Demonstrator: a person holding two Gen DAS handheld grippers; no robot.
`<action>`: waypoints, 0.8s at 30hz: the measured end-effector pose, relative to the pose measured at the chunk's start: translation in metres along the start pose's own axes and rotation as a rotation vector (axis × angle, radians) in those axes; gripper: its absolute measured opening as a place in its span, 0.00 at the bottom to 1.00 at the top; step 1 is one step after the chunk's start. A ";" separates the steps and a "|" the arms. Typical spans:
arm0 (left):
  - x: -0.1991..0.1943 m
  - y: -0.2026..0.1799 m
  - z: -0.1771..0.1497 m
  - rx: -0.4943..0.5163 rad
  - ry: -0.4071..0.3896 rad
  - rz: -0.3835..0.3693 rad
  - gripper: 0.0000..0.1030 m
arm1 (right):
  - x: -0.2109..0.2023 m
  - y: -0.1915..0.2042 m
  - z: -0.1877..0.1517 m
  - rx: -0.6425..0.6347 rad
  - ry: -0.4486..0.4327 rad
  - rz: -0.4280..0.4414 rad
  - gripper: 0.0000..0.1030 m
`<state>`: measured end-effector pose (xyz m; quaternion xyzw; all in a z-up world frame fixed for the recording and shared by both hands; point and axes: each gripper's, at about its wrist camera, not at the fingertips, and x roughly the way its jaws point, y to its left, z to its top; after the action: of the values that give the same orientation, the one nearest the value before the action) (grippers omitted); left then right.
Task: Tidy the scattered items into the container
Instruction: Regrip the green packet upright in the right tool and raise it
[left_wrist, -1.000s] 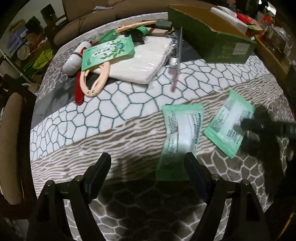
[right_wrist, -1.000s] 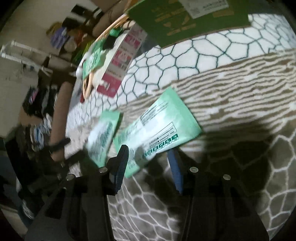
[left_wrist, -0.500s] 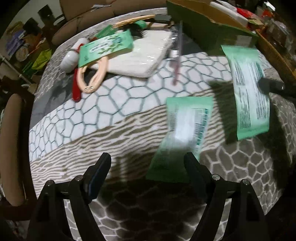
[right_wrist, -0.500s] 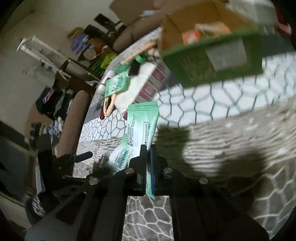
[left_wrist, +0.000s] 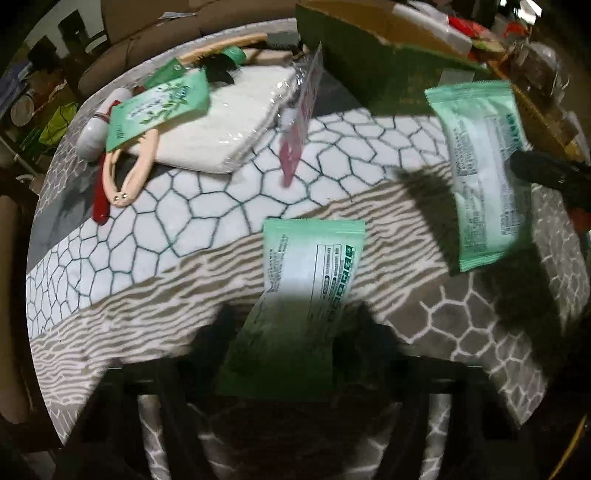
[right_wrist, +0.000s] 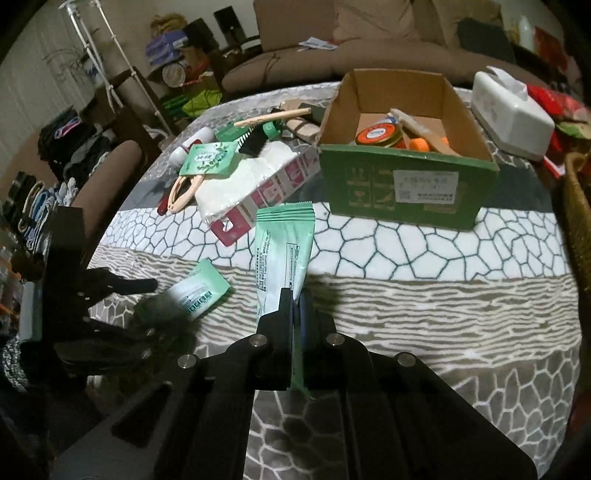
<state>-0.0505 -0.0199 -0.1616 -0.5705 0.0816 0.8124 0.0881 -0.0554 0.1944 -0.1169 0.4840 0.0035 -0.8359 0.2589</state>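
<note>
My right gripper (right_wrist: 295, 299) is shut on a green wipes packet (right_wrist: 282, 251) and holds it upright above the table, in front of the green cardboard box (right_wrist: 406, 184). That packet shows in the left wrist view (left_wrist: 484, 173) too. A second green packet (left_wrist: 306, 299) lies on the table between my left gripper's fingers; the left gripper (left_wrist: 295, 332) is blurred and open around it. It also shows in the right wrist view (right_wrist: 201, 291). The box holds a jar and other items.
At the table's far left lie a white towel pack (right_wrist: 240, 177), a small green sachet (right_wrist: 208, 157), a beige clip (left_wrist: 125, 173), a white tube (left_wrist: 96, 125) and a brush. A white tissue box (right_wrist: 511, 114) stands right of the box. A wicker basket (right_wrist: 576, 221) is at the right edge.
My right gripper closed on its packet, lifted it off the table and raised it toward the box. My left gripper moved forward, down around the other packet.
</note>
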 end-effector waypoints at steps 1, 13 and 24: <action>-0.004 -0.001 0.001 -0.004 -0.016 -0.013 0.24 | -0.001 0.000 0.000 -0.003 0.001 0.002 0.04; -0.066 -0.006 0.007 -0.054 -0.233 -0.246 0.13 | -0.018 -0.010 0.001 -0.003 -0.040 -0.003 0.13; -0.044 -0.006 0.004 -0.041 -0.189 -0.155 0.13 | 0.025 -0.018 -0.003 -0.081 0.190 -0.083 0.67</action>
<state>-0.0377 -0.0151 -0.1191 -0.4977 0.0118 0.8548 0.1463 -0.0708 0.2001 -0.1428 0.5497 0.0821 -0.7953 0.2420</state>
